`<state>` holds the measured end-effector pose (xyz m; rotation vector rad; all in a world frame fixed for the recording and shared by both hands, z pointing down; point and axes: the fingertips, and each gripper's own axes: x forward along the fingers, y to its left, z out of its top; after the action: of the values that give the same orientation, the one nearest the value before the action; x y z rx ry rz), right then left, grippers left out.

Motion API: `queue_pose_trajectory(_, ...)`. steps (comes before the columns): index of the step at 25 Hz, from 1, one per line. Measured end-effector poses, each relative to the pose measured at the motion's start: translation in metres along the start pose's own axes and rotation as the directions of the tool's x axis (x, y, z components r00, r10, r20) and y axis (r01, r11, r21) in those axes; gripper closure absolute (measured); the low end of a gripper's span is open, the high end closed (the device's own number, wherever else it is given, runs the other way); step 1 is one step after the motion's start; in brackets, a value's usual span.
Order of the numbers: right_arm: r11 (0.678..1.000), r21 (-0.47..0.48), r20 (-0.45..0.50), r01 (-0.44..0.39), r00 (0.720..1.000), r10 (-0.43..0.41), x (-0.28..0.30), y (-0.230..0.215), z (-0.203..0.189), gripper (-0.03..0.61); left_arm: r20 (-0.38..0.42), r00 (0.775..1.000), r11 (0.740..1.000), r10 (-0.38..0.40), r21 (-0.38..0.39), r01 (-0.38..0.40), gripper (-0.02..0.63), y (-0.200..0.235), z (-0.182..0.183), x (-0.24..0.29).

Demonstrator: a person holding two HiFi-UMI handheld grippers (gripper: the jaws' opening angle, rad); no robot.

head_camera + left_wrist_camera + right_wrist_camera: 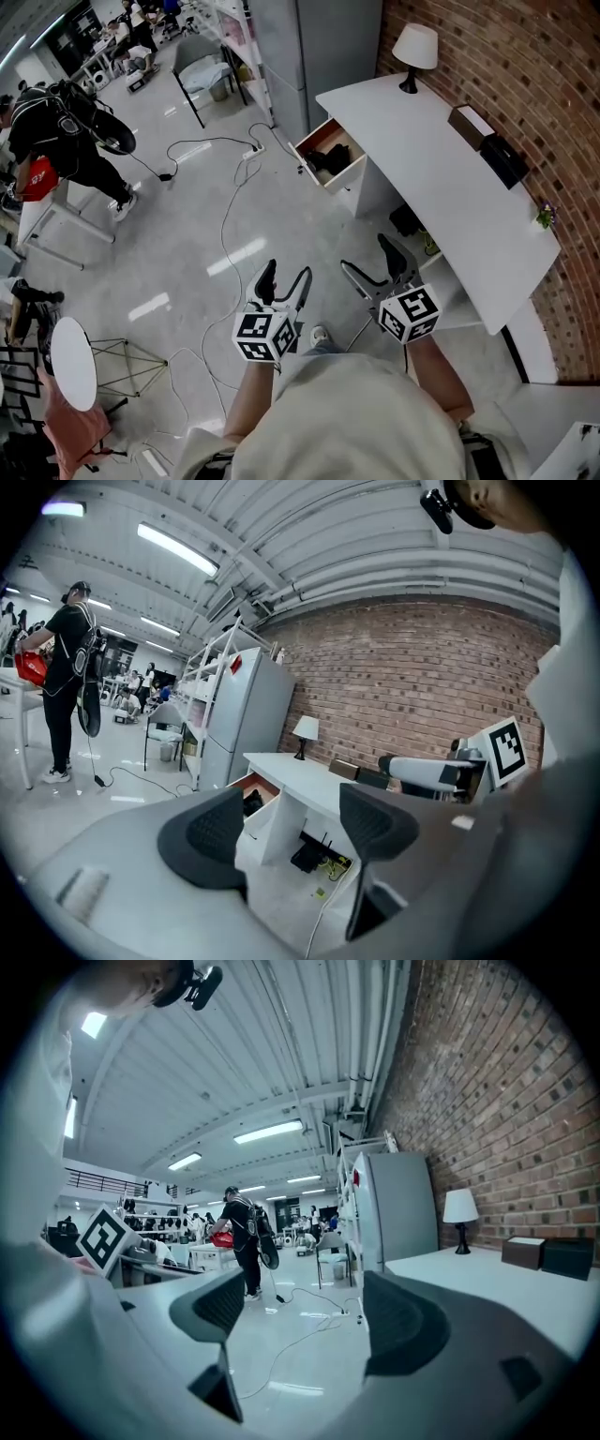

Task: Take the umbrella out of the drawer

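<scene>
A drawer [328, 155] stands pulled out at the left end of the white desk [422, 150]. A dark thing [330, 159] lies in it; I cannot tell whether it is the umbrella. My left gripper [287, 274] and right gripper [366, 255] hang over the floor, well short of the drawer. Both are open with nothing between their fingers. In the left gripper view the drawer [251, 794] shows far off between the open jaws of the left gripper [291, 832]. The right gripper [314, 1321] faces the floor beside the desk.
A lamp [414, 52] and dark boxes [502, 159] sit on the desk, which runs along a brick wall. Cables [230, 216] trail over the floor. A grey fridge [323, 47] stands behind the desk. A person with a backpack [66, 131] stands far left, and a round stool [73, 361] is near left.
</scene>
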<state>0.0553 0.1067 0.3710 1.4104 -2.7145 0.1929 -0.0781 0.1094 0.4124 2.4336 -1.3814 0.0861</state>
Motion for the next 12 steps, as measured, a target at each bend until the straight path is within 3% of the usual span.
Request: queue_pose_trajectory(12,1.0,0.003,-0.012,0.017,1.0,-0.017,0.112,-0.03,0.002,0.207,-0.023,0.999,0.999,-0.029,0.014,0.029,0.305,0.08,0.025,0.069)
